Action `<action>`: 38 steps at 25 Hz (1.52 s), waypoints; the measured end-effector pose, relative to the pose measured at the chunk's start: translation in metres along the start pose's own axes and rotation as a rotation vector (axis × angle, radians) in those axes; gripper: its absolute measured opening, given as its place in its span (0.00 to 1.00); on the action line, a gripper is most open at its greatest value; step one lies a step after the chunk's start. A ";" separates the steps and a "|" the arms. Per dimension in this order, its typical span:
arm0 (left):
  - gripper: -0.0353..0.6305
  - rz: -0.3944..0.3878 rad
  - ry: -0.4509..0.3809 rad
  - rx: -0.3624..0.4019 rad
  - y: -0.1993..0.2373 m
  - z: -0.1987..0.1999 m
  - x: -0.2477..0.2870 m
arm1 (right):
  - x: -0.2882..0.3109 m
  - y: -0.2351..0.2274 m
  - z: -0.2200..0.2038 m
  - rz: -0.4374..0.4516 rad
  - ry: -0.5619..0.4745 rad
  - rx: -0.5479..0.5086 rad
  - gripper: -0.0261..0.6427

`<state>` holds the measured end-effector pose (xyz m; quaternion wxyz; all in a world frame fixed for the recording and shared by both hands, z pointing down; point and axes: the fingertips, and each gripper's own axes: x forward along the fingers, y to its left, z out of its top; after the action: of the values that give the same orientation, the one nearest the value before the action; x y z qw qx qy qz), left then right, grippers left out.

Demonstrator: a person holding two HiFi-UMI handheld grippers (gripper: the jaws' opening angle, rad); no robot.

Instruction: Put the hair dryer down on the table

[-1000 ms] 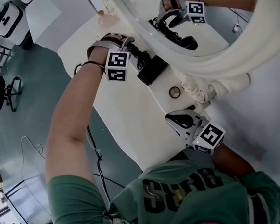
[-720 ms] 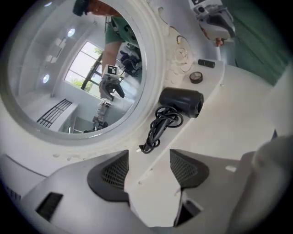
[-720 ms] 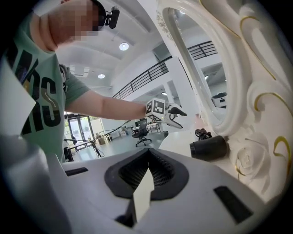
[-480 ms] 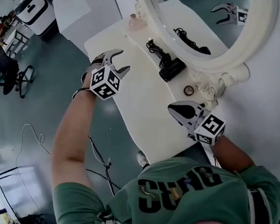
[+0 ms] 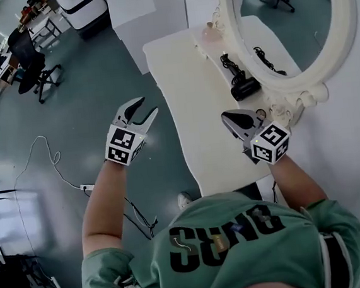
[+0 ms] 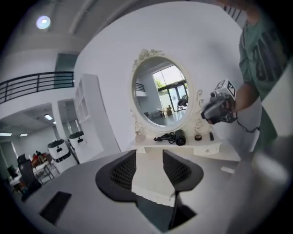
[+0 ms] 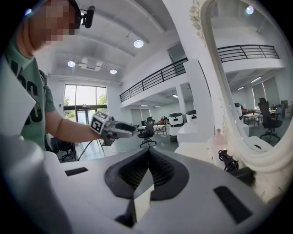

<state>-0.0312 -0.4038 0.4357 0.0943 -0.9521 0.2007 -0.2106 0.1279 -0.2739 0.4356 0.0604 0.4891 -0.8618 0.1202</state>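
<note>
A black hair dryer (image 5: 245, 89) lies on the white dressing table (image 5: 181, 89), close under the oval mirror (image 5: 283, 29), its cord (image 5: 229, 64) bunched behind it. Neither gripper touches it. My left gripper (image 5: 149, 105) hangs over the floor to the left of the table; its jaws have just been closing but stand open, with nothing between them (image 6: 149, 154). From there the hair dryer (image 6: 176, 137) shows far ahead on the tabletop. My right gripper (image 5: 227, 116) is over the table's near end, shut and empty (image 7: 147, 151), with the hair dryer (image 7: 242, 174) off to its right.
A pink bottle (image 5: 212, 32) stands at the table's far end beside the mirror frame. On the floor to the left lie a cable (image 5: 49, 162) and a socket strip. An office chair (image 5: 32, 56) and white cabinets (image 5: 81, 4) stand further back.
My left gripper has drawn back from the hair dryer on the table, swung left out over the floor and rolled, its jaws narrowing. The right gripper has lifted a little.
</note>
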 end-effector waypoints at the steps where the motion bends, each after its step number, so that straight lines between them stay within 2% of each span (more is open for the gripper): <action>1: 0.32 0.020 -0.018 -0.050 -0.003 -0.004 -0.018 | 0.003 0.004 0.003 0.001 0.002 0.001 0.03; 5: 0.27 0.095 -0.084 -0.206 -0.018 -0.021 -0.080 | 0.015 0.022 0.011 0.008 0.015 -0.011 0.03; 10: 0.18 0.193 -0.169 -0.380 -0.038 -0.040 -0.129 | 0.024 0.035 0.012 0.025 0.025 -0.018 0.03; 15: 0.08 0.294 -0.236 -0.500 -0.044 -0.051 -0.166 | 0.031 0.047 0.013 0.044 0.035 -0.014 0.03; 19: 0.07 0.331 -0.291 -0.585 -0.051 -0.055 -0.180 | 0.032 0.045 0.007 0.039 0.048 -0.019 0.03; 25: 0.07 0.318 -0.275 -0.608 -0.065 -0.058 -0.176 | 0.030 0.035 0.009 0.023 0.032 -0.006 0.03; 38: 0.07 0.261 -0.296 -0.583 -0.070 -0.029 -0.156 | 0.025 0.025 0.004 0.034 0.021 0.036 0.03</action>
<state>-0.1497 -0.2776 0.4232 -0.1275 -0.9254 0.3567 0.0097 0.0937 -0.2831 0.4330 0.0586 0.4741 -0.8669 0.1420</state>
